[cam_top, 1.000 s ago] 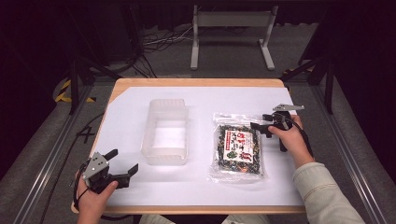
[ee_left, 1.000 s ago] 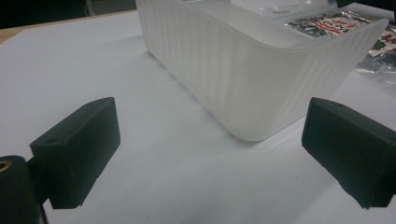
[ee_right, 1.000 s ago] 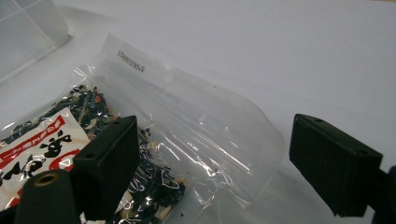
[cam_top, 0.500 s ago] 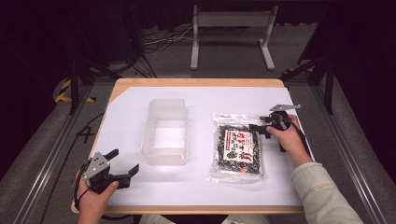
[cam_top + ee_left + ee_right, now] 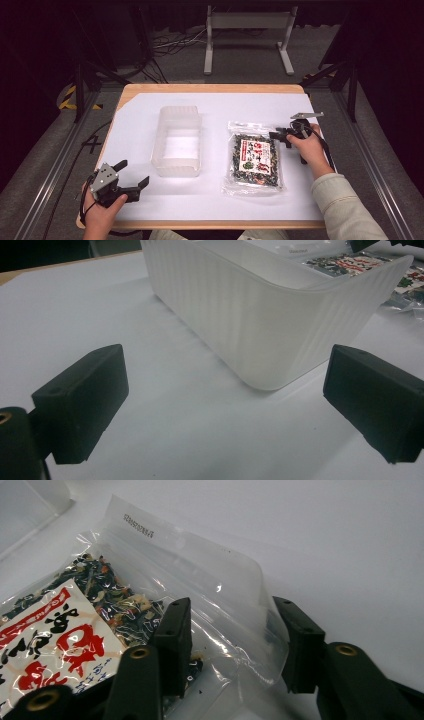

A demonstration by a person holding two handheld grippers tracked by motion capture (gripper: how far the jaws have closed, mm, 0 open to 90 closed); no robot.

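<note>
1. Dark floor and metal frame legs surround a wooden table (image 5: 210, 89) covered by a white sheet (image 5: 215, 200).

2. Left gripper (image 5: 131, 176) rests near the front left corner, held in a hand (image 5: 100, 212), jaws spread wide with nothing between them. Ahead of those jaws, slightly toward the right one, stands an empty frosted plastic tub (image 5: 280, 315).

3. Right gripper (image 5: 232, 645) sits at the edge of a clear bag (image 5: 150, 595) of dried mixed food with a red and white label. Its jaws are partly open and straddle the bag's clear edge: one jaw lies over the film, the other just outside it (not yet pinching, as far as can be judged).

4. Risk, as a judgement: the film is thin and slick, so closing on the empty margin alone could let the bag slip free or tear, and the loose contents could swing the bag once lifted.

5. Compared with a second ago, the right gripper has edged slightly closer over the bag's edge; the left gripper, tub and bag have stayed where they were.
</note>
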